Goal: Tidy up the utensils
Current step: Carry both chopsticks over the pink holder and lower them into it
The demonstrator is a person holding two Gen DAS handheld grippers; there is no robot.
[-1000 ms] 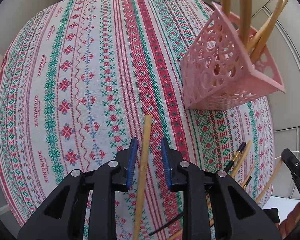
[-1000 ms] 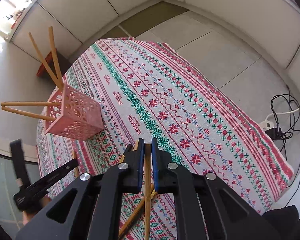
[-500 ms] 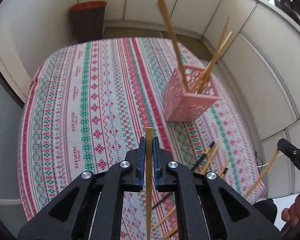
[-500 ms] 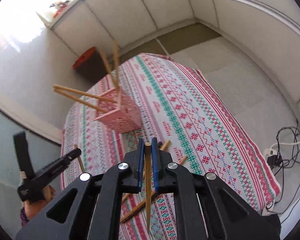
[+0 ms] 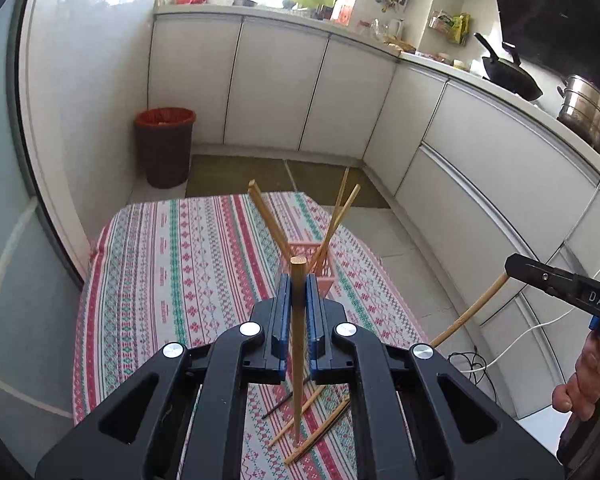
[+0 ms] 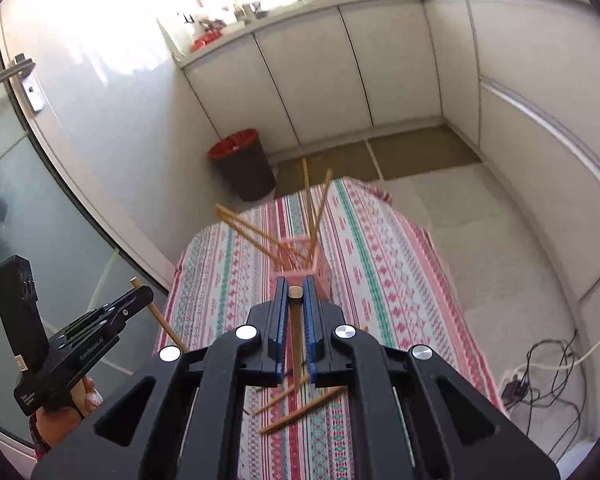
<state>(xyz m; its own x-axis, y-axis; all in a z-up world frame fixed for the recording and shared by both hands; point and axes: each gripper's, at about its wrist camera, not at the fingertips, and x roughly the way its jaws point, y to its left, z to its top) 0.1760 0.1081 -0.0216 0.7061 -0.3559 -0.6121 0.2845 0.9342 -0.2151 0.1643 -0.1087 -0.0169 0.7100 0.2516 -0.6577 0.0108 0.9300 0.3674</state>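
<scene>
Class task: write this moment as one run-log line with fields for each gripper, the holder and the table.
left gripper: shut on chopstick | right gripper: shut on chopstick | pink holder: four chopsticks inside | table: loose chopsticks remain

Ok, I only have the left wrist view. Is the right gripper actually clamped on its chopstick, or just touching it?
Observer: Clamped. In the right wrist view the right gripper is shut on the chopstick, with the butt end just below the fingertips.
Operator: And the basket? I count three sticks in it.
Observer: The right view shows four sticks in the pink basket: two lean left and two stand nearly upright.
</scene>
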